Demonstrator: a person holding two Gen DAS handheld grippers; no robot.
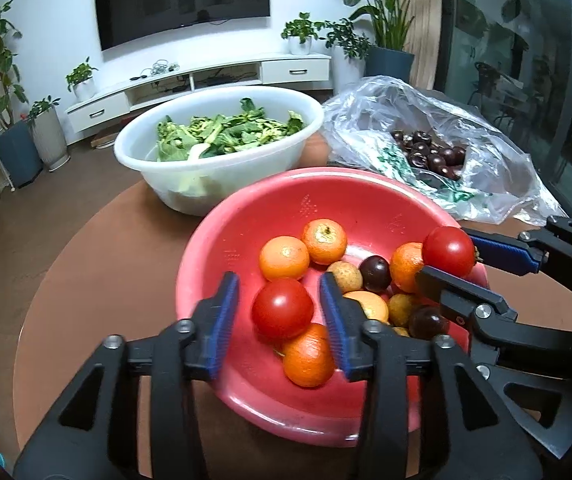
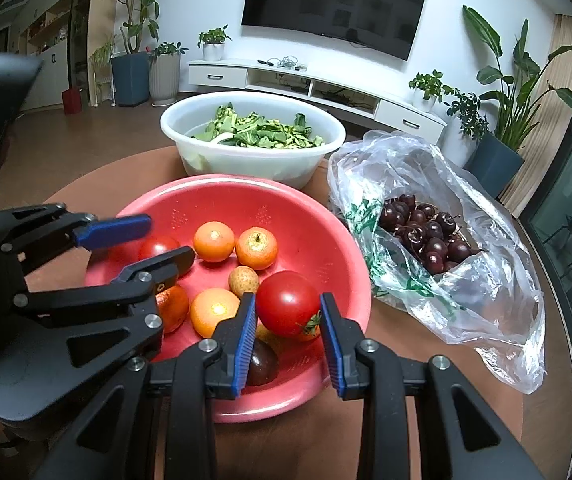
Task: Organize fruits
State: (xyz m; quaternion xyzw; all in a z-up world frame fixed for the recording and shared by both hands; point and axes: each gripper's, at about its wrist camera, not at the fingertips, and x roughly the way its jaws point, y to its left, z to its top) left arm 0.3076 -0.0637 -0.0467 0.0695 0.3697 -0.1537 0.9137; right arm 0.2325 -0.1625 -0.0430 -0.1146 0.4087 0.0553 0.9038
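Blue ribbed pads line the black fingers of both grippers, and each pair sits over the red bowl (image 1: 222, 240). The left gripper (image 1: 280, 312) has its fingers apart around a red tomato (image 1: 282, 307); a clear gap shows on either side of the fruit, so the pads are not pressing it. The tomato lies against an orange (image 1: 309, 356) just below it, on the bowl's near-left side.

The right gripper (image 2: 287, 320) has its fingers closed on a second red tomato (image 2: 287, 303), green stalk end turned toward the right pad. From the left wrist view that same tomato sits pinched at the bowl's right rim, above the other fruit.

Around them in the bowl lie more oranges (image 1: 284, 258), small tan round fruits (image 1: 344, 273) and dark purple ones (image 1: 374, 273), clustered in the bottom and toward the right side. Another dark purple fruit (image 2: 262, 362) sits just under the right gripper's left finger.

The bowl stands at the near edge of the round brown worktop (image 1: 98, 272). Behind it, toward the far edge, is a white basin (image 2: 246, 164) heaped with green leafy vegetables (image 2: 262, 130), almost touching the red rim. To the right, near the worktop's right edge, a crumpled clear plastic bag (image 2: 485, 300) lies open with dark cherries (image 2: 425, 236) piled inside.
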